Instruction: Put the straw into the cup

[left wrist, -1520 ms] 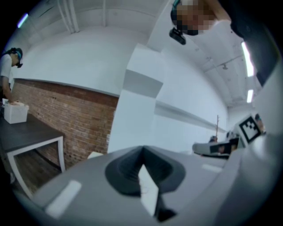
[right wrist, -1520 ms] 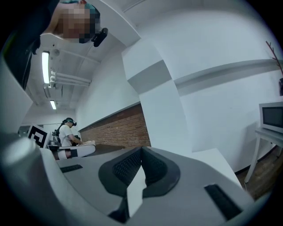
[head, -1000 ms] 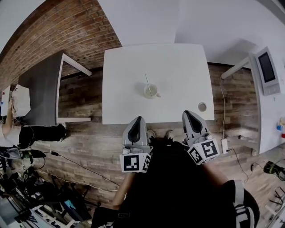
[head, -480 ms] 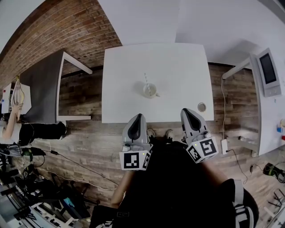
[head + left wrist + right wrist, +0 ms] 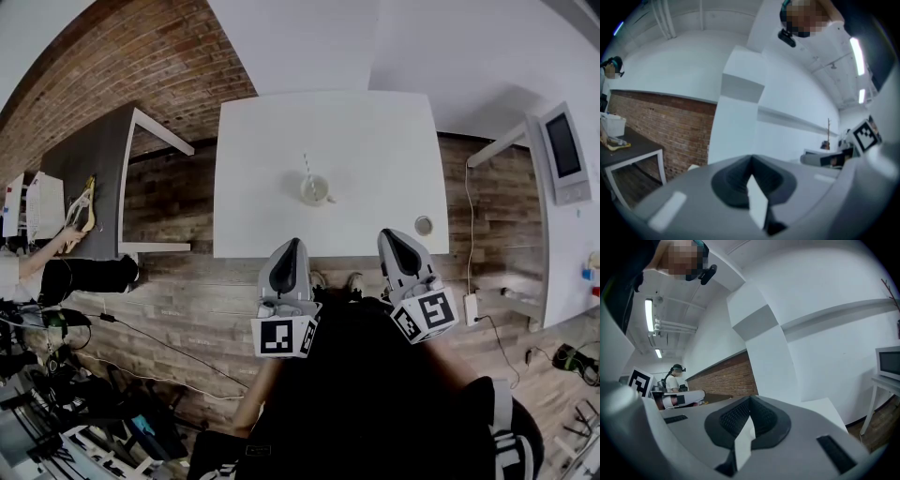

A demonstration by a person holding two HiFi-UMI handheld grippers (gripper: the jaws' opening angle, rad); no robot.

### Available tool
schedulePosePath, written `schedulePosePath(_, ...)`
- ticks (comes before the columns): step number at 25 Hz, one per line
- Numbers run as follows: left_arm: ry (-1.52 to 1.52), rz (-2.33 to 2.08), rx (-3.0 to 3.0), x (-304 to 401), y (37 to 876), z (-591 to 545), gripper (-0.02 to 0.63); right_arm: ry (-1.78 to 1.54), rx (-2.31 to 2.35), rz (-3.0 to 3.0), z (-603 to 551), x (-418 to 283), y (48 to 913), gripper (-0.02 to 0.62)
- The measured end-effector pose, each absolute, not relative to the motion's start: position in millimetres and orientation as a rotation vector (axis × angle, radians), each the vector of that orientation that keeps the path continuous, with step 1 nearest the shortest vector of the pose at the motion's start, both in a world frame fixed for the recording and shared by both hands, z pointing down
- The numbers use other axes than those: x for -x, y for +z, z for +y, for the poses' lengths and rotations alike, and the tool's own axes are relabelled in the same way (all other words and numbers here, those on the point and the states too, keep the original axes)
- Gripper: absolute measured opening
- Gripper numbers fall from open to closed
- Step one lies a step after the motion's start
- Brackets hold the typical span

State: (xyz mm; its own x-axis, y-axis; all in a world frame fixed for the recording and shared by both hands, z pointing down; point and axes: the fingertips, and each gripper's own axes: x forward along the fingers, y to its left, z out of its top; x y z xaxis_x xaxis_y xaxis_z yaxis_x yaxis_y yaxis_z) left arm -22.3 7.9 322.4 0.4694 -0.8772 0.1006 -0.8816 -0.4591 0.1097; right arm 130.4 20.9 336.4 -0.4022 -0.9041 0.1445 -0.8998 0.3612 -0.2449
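Note:
In the head view a white cup (image 5: 315, 190) stands near the middle of the white table (image 5: 375, 141), and a striped straw (image 5: 307, 169) sticks up out of it, leaning back-left. My left gripper (image 5: 289, 251) and right gripper (image 5: 391, 239) hover side by side at the table's near edge, well short of the cup. Both are shut with nothing between the jaws. In the left gripper view the left gripper (image 5: 751, 161) shows its jaws meeting at the tip, as does the right gripper (image 5: 750, 401) in the right gripper view. Neither gripper view shows the cup.
A small round lid-like disc (image 5: 424, 225) lies at the table's near right corner. A dark side table (image 5: 89, 183) stands to the left, where a person's hand (image 5: 56, 246) holds something. A white stand with a screen (image 5: 565, 150) is at right. Wooden floor lies below.
Both grippers stay in place. At far left, the other person's hand has shifted and now holds a pale object over the dark table.

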Motion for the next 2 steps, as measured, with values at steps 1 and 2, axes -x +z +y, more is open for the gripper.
schedulePosePath(1, 0.043, -1.546, -2.565, 22.3, 322.2, 7.9, 0.003, -0.447, 1.706, 2.583, 20.9, -129.8, 336.0, 0.006)
schedulePosePath(2, 0.042, -1.546, -2.565, 22.4, 321.9, 7.9, 0.003, -0.445, 1.701, 2.586, 20.8, -129.1, 335.6, 0.006)
